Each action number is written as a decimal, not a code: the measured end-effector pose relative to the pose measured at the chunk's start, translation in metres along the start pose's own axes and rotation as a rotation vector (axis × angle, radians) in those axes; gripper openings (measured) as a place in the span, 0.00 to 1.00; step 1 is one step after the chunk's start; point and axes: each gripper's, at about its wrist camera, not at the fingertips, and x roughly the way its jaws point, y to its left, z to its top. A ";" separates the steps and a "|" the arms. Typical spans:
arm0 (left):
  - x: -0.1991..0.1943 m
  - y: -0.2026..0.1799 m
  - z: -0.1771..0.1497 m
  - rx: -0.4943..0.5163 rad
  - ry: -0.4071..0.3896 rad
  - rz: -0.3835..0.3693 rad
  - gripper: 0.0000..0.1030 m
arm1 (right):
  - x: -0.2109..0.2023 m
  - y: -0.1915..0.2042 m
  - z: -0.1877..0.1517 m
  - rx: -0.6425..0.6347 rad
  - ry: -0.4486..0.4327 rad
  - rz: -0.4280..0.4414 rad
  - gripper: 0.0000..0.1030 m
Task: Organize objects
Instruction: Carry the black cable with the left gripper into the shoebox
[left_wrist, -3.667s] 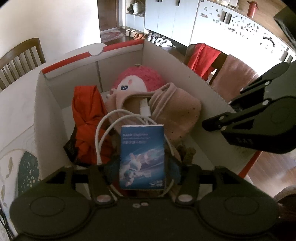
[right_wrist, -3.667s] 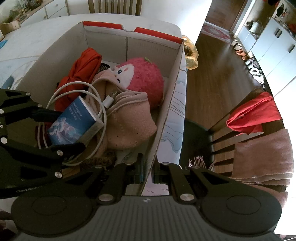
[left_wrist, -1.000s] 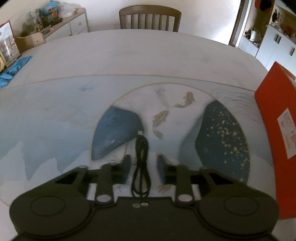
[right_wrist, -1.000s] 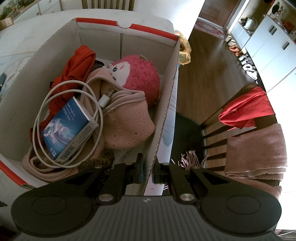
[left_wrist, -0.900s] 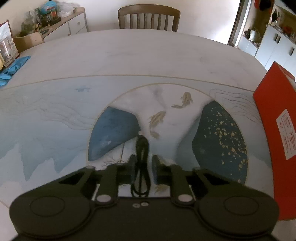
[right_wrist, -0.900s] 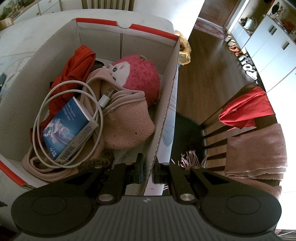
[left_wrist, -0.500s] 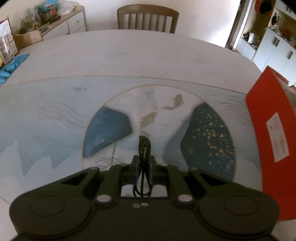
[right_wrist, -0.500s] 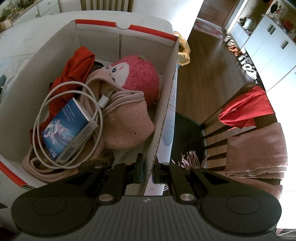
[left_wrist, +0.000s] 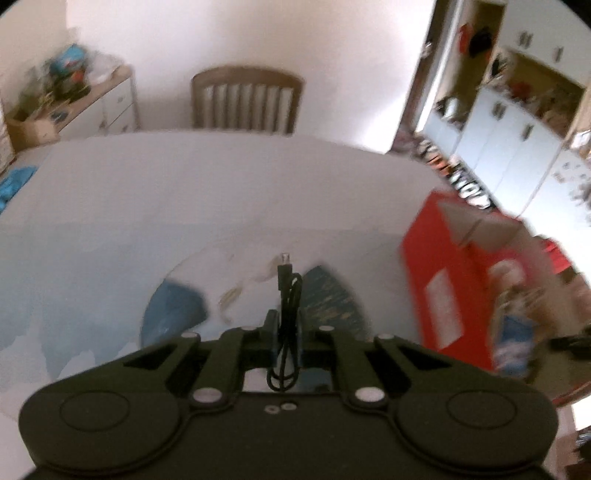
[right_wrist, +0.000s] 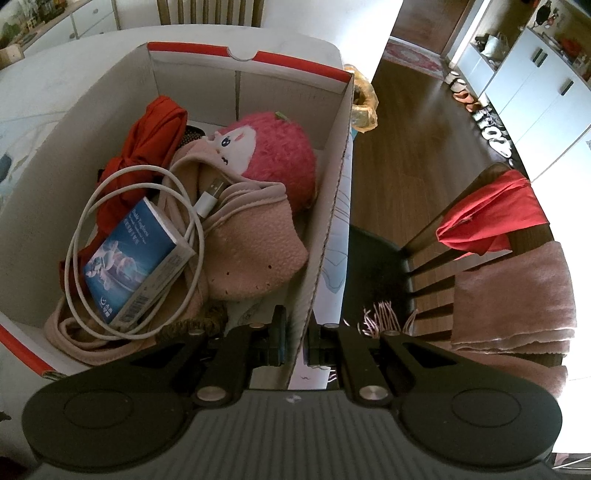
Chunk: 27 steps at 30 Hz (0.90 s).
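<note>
Lifted clear of the table (left_wrist: 221, 192), the black cable (left_wrist: 286, 295) now hangs bundled in the left gripper (left_wrist: 286, 325), where a second ago it lay flat on the painted tabletop between spread jaws. Those jaws have just been closing and now pinch the folded cable, its small plug end sticking up above the fingertips. That view has also swung toward the red-and-white cardboard box (right_wrist: 325, 221), whose red outer side shows blurred to the right of the cable. The right gripper (right_wrist: 295, 339) has not shifted: its jaws are pressed together on the box's near right wall, steadying it.

As for progress, the box is already well filled, so most of the sorting looks done. Inside it, against the far wall, sits a pink plush toy (right_wrist: 273, 155) with a white face. Left of the plush lies a crumpled red cloth (right_wrist: 155, 136). In front of the plush a pink knitted hat (right_wrist: 251, 254) spreads toward the near right wall. A white USB cable (right_wrist: 140, 236) loops over the hat and cloth, and a small blue printed carton (right_wrist: 136, 258) rests inside that loop, toward the box's near left corner.

What seems left is carrying the black cable over to the box and dropping it in; the table around it shows nothing else loose, apart from a blue cloth (left_wrist: 14, 184) at its far left edge.
</note>
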 end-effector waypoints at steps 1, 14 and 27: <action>-0.007 -0.005 0.005 0.008 -0.022 -0.013 0.06 | 0.000 0.000 0.000 0.003 -0.001 0.000 0.08; -0.052 -0.094 0.055 0.172 -0.150 -0.288 0.05 | 0.004 0.000 -0.001 -0.003 -0.006 0.001 0.08; 0.014 -0.181 0.024 0.284 0.063 -0.523 0.05 | 0.009 -0.003 -0.001 -0.020 -0.013 0.015 0.08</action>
